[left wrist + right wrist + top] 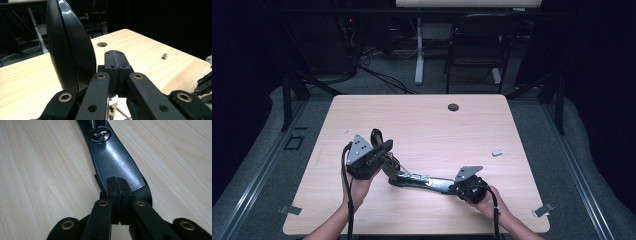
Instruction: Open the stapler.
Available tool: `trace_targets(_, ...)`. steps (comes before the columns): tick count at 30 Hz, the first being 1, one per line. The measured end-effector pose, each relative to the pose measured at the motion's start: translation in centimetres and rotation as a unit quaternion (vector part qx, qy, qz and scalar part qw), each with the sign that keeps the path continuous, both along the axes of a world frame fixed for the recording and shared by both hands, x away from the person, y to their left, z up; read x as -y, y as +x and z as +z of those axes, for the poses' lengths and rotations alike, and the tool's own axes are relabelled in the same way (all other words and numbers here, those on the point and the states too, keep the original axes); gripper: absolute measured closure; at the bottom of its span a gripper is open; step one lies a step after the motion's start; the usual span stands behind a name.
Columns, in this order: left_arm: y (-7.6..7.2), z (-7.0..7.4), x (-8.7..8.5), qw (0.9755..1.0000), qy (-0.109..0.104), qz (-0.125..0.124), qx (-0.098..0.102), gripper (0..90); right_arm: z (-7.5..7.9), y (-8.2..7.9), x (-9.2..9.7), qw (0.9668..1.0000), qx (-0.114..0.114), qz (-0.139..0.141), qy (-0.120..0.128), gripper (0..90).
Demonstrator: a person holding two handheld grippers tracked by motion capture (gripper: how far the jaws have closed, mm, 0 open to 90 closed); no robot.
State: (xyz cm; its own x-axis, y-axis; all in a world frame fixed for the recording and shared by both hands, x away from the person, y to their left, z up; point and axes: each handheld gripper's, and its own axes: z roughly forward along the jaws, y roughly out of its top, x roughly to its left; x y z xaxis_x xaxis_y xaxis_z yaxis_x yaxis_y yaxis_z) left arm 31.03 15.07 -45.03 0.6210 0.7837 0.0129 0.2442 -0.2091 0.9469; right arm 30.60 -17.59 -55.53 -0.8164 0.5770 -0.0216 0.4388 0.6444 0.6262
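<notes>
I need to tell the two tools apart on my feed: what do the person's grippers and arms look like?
Both grippers, the left gripper and the right gripper, are black, with two flat jaws on linkage arms pinned by brass-ringed pivots. Each carries a grey three-cornered plate on top, the left one dotted with small holes, and trails a black cable along the forearm. The forearms are bare, with no sleeves showing.

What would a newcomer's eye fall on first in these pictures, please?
Probably the long black object lying across the near half of the pale wooden table, with a gripper at each end. The left gripper meets its raised curved end, the right gripper its flat end. A small grey block lies alone towards the right edge.
</notes>
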Motion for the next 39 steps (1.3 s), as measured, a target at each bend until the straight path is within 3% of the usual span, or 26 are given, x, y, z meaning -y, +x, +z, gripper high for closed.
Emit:
trace_targets(6, 0.0, -0.2, 0.0, 1.0000, 0.005, 0.005, -0.003, 90.0, 0.0, 0.0, 0.0, 1.0000, 0.000, 0.000, -0.001, 90.0)
trace_targets(26, 0.0, -0.4, -2.1, 0.9993, -0.014, 0.028, -0.021, 89.5, 0.0, 0.0, 0.0, 1.0000, 0.002, 0.002, -0.003, 90.0)
trace_targets(28, 0.2, -0.5, -2.6, 0.9986, -0.024, 0.040, -0.026, 88.1, 0.0, 0.0, 0.0, 1.0000, 0.002, 0.002, -0.003, 89.9)
trace_targets(32, 0.8, -0.9, -4.3, 0.9949, -0.054, 0.064, -0.057, 88.2, 0.1, 0.0, 0.0, 1.0000, 0.000, 0.003, -0.004, 89.9)
trace_targets(36, 1.0, -1.3, -5.5, 0.9917, -0.066, 0.080, -0.076, 88.3, 0.1, 0.0, 0.0, 1.0000, -0.001, 0.003, -0.005, 89.9)
trace_targets(39, 0.9, -1.4, -5.8, 0.9917, -0.064, 0.080, -0.078, 88.2, 0.1, 0.0, 0.0, 1.0000, -0.001, 0.004, -0.004, 89.8)
